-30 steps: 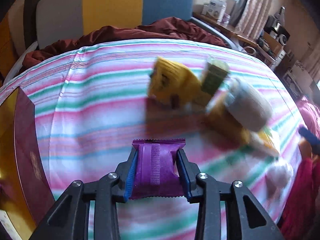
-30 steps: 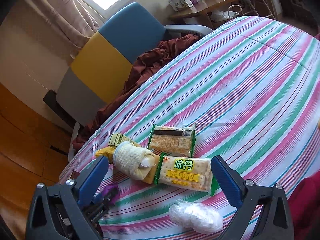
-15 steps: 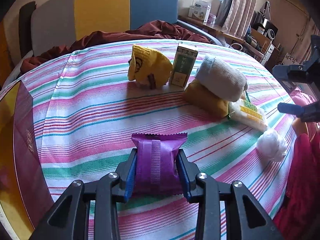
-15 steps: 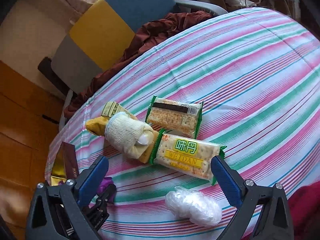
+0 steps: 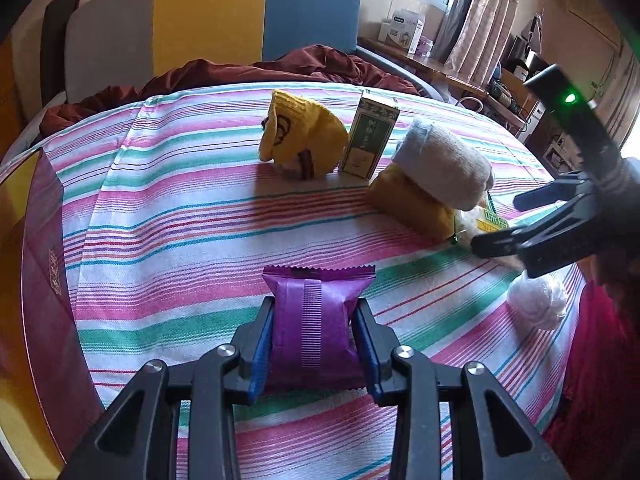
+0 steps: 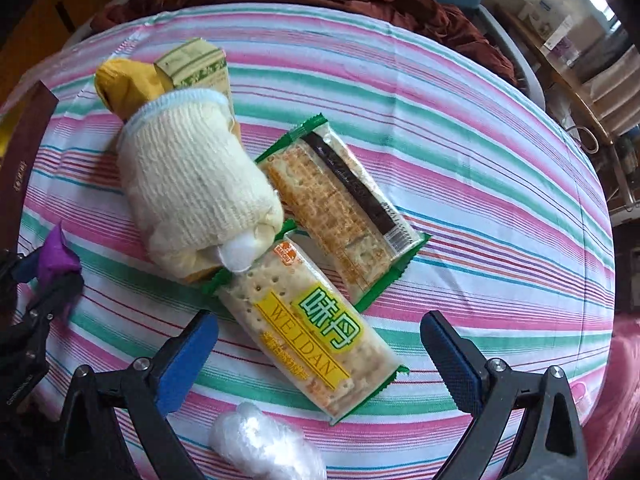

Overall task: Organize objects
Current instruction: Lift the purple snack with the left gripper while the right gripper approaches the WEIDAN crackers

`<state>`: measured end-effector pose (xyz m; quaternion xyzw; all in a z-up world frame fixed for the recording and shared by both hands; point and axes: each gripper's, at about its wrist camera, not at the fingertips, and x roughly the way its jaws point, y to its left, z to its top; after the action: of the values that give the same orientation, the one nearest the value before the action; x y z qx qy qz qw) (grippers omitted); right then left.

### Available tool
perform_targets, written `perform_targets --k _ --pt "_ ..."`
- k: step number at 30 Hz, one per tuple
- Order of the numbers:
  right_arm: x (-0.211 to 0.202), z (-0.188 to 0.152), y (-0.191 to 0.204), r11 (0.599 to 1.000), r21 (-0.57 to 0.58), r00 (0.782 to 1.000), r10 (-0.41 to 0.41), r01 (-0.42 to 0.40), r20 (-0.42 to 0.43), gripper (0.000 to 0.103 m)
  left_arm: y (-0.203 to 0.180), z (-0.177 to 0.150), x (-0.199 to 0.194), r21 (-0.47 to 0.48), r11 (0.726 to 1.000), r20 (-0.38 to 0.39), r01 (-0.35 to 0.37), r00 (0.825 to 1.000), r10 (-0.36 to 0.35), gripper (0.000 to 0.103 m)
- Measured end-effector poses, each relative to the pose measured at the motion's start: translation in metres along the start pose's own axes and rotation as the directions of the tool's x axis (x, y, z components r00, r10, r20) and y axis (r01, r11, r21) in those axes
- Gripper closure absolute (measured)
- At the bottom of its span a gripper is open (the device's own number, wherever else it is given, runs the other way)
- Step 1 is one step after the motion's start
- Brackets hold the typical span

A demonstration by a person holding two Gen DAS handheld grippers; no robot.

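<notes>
Purple snack packet (image 5: 316, 320), light and crushable, sits clenched by its sides in the left gripper (image 5: 316, 344); right gripper (image 6: 320, 356), jaws spread, straddles the brittle Weidan cracker pack (image 6: 316, 336).

Purple snack packet (image 5: 316, 320), clamped upright; cracker packs (image 6: 316, 332) lie flat beside rolled socks (image 6: 192, 188).

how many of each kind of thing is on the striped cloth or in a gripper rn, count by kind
cracker packs: 2
rolled socks: 3, white, mustard, yellow
green box: 1
purple packet: 1, in the left gripper
clear plastic wad: 1
total: 8
</notes>
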<state>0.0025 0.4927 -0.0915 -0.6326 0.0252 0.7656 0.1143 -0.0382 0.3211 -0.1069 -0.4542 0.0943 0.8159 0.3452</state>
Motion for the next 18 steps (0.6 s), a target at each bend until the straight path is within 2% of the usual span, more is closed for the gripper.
perform_targets --k 1,2,3,4,5,7,10,14,18 --pt "0.007 0.0 0.002 1.0 -0.007 1.0 -0.001 0.001 -0.016 0.003 0.0 0.0 0.0 0.001 1.0 0.001 0.0 1.0 0.0 0.066" --pt "0.012 -0.002 0.003 1.0 -0.01 1.0 0.003 -0.004 -0.026 0.01 0.0 0.0 0.0 0.0 1.0 0.001 0.001 1.0 -0.001 0.066" --pt "0.014 -0.004 0.001 1.0 0.008 1.0 0.023 -0.023 -0.01 0.011 0.0 0.0 0.0 -0.002 1.0 0.003 0.004 1.0 -0.004 0.066" --pt "0.012 -0.006 -0.002 0.998 0.026 0.999 0.055 -0.055 0.0 0.02 0.0 0.0 0.001 -0.004 1.0 0.004 0.007 1.0 -0.007 0.066" --pt "0.01 -0.007 -0.006 0.993 0.047 0.994 0.106 -0.106 0.011 0.034 0.0 0.0 0.001 -0.004 1.0 0.005 0.008 1.0 -0.008 0.066" --pt "0.006 -0.008 -0.008 0.992 0.069 0.994 0.103 -0.105 0.025 0.044 -0.001 0.0 0.001 -0.001 1.0 0.005 0.004 1.0 -0.004 0.066" --pt "0.006 -0.01 -0.007 0.993 0.065 0.995 0.098 -0.1 0.023 0.044 0.0 -0.001 0.001 -0.01 1.0 0.009 0.009 1.0 -0.009 0.066" --pt "0.009 -0.011 -0.013 0.99 0.079 0.993 0.12 -0.12 0.013 0.035 -0.001 0.0 0.002 -0.012 1.0 0.01 0.007 1.0 -0.007 0.066" --pt "0.009 -0.013 -0.014 0.992 0.064 0.995 0.104 -0.104 0.01 0.035 -0.002 0.002 0.003 -0.013 1.0 0.007 0.012 1.0 -0.012 0.066"
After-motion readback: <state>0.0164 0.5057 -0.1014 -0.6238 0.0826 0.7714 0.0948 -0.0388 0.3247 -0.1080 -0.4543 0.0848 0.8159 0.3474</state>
